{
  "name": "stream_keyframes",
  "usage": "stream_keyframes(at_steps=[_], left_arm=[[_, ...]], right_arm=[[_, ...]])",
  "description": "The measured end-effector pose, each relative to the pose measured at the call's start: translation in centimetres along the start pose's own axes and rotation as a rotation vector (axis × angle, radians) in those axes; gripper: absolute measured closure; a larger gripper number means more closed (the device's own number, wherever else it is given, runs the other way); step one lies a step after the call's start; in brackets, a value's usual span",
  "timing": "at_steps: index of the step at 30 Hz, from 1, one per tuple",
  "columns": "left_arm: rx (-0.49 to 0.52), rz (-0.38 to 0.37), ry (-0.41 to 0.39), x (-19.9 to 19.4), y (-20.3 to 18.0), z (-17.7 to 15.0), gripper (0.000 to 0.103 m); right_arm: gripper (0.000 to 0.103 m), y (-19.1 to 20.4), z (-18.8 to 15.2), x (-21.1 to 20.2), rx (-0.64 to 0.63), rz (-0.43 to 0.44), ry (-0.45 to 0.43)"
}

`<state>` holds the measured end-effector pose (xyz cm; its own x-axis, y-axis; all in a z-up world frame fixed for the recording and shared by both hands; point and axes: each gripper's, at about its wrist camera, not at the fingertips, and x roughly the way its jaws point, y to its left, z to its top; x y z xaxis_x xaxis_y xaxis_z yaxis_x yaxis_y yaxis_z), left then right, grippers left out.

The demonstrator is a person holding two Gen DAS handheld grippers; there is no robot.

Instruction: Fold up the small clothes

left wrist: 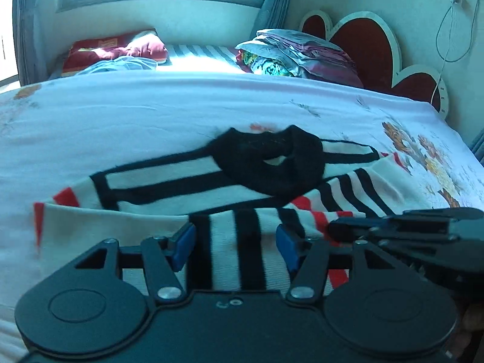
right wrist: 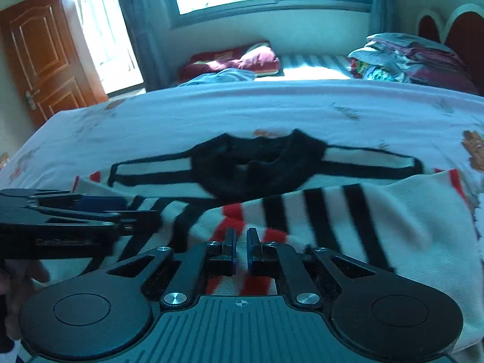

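Left gripper (left wrist: 233,242): jaws spread, blue pads (left wrist: 183,246) apart over striped fabric, nothing pinched. Right gripper (right wrist: 241,246): jaws nearly pressed together; whether they nip the cloth under them cannot be told. Sweater (left wrist: 169,187), white with black and red stripes and a black collar (left wrist: 272,160), lies on the floral bedsheet (left wrist: 151,112), sleeves folded across its front. Beyond: pillow (left wrist: 121,50), stacked bedding (left wrist: 299,54), headboard (left wrist: 363,39).
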<state>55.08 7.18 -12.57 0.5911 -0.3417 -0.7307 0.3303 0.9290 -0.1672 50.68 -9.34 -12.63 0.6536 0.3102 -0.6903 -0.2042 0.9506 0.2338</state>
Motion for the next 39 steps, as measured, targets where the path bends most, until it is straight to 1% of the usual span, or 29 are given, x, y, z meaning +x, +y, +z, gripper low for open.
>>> stream_keyframes(at_steps=[1, 4, 5, 6, 7, 8, 9, 10, 11, 12, 13, 15, 16, 17, 18, 19, 20, 21, 23, 24, 25, 27, 28, 31, 32, 34, 35, 37, 39], left_arm=[[0.010, 0.014, 0.013, 0.7, -0.3, -0.3, 0.044], [0.078, 0.040, -0.011, 1.2, -0.4, -1.0, 0.039], [0.090, 0.052, -0.015, 1.0, -0.1, -1.1, 0.039], [0.103, 0.086, -0.023, 0.5, 0.6, -1.1, 0.039], [0.108, 0.146, -0.036, -0.2, 2.1, -1.2, 0.042], [0.091, 0.136, -0.048, -0.9, 3.8, -1.3, 0.049], [0.069, 0.147, -0.045, -1.3, 5.3, -1.3, 0.049], [0.056, 0.192, -0.033, -1.6, 6.5, -1.1, 0.047], [0.044, 0.198, -0.031, -1.7, 7.5, -1.0, 0.047], [0.002, 0.165, -0.034, -2.0, 8.6, -0.7, 0.047], [-0.017, 0.149, -0.032, -2.1, 9.0, -0.6, 0.047], [0.003, 0.173, -0.026, -2.6, 8.1, -0.3, 0.050], [0.012, 0.171, -0.046, -3.3, 7.2, -0.2, 0.050], [0.015, 0.136, -0.071, -4.1, 6.1, -0.2, 0.048], [0.025, 0.100, -0.082, -4.6, 4.7, -0.4, 0.048], [0.046, 0.091, -0.082, -4.6, 3.2, -0.7, 0.048], [0.059, 0.090, -0.076, -4.5, 2.0, -0.9, 0.048], [0.056, 0.074, -0.058, -4.0, 0.9, -1.3, 0.048], [0.029, 0.054, -0.032, -3.1, -0.3, -2.5, 0.048], [0.020, 0.052, -0.019, -2.6, -0.6, -3.2, 0.049], [0.025, 0.064, -0.025, -2.4, -0.8, -3.9, 0.048], [0.044, 0.084, -0.046, -2.6, -0.7, -4.8, 0.045], [0.035, 0.087, -0.051, -3.0, -0.1, -5.1, 0.045], [0.012, 0.093, -0.065, -5.1, 2.6, -6.7, 0.046], [0.025, 0.093, -0.071, -5.9, 3.1, -7.4, 0.047], [0.094, 0.148, -0.080, -7.0, 2.9, -8.6, 0.048], [0.103, 0.163, -0.083, -7.5, 2.8, -9.0, 0.048], [0.082, 0.184, -0.101, -9.1, 2.5, -9.3, 0.051], [0.053, 0.187, -0.144, -10.9, 2.2, -9.8, 0.053]], right_arm=[[0.098, 0.5, -0.4, 0.9, -0.014, -0.009, 0.027], [0.098, 1.3, -1.4, 1.4, -0.099, -0.048, 0.002], [0.098, 1.5, -1.6, 1.2, -0.138, -0.086, -0.004], [0.098, 1.3, -1.7, 1.0, -0.163, -0.146, -0.009], [0.098, 0.2, -1.9, 0.7, -0.177, -0.243, -0.018], [0.098, -1.0, -2.1, 0.1, -0.159, -0.294, -0.020], [0.098, -2.3, -2.3, -0.4, -0.127, -0.309, -0.016], [0.098, -3.5, -2.6, -1.0, -0.104, -0.316, -0.013], [0.098, -4.1, -2.6, -1.3, -0.089, -0.307, -0.012], [0.098, -4.5, -2.5, -1.4, -0.070, -0.297, -0.011], [0.098, -4.5, -2.4, -1.3, -0.061, -0.297, -0.006], [0.098, -3.7, -1.9, -1.3, -0.081, -0.320, 0.005], [0.098, -3.2, -1.7, -1.9, -0.072, -0.324, -0.006], [0.096, -2.7, -1.6, -2.5, -0.054, -0.307, -0.031], [0.074, -2.2, -1.6, -3.2, -0.022, -0.260, -0.064], [0.036, -1.6, -1.7, -3.6, 0.010, -0.221, -0.080], [0.027, -0.9, -1.7, -3.6, 0.024, -0.192, -0.089], [0.027, -0.3, -1.9, -3.5, 0.019, -0.164, -0.091], [0.041, 1.4, -2.3, -2.9, -0.021, -0.145, -0.077], [0.062, 1.8, -2.4, -2.5, -0.033, -0.141, -0.056], [0.072, 2.0, -2.8, -2.0, -0.033, -0.132, -0.030], [0.075, 1.7, -3.7, -1.5, -0.043, -0.130, -0.011], [0.078, 1.3, -4.1, -1.7, -0.058, -0.140, -0.021], [0.079, -1.0, -4.6, -3.3, -0.026, -0.260, -0.027], [0.079, -2.2, -5.0, -3.9, -0.017, -0.292, -0.024], [0.079, -3.8, -5.6, -4.7, -0.002, -0.282, -0.023], [0.078, -4.1, -5.7, -5.0, -0.011, -0.300, -0.016], [0.077, -4.1, -5.5, -5.5, -0.021, -0.293, -0.015], [0.077, -3.5, -5.4, -6.8, -0.036, -0.289, -0.062]])
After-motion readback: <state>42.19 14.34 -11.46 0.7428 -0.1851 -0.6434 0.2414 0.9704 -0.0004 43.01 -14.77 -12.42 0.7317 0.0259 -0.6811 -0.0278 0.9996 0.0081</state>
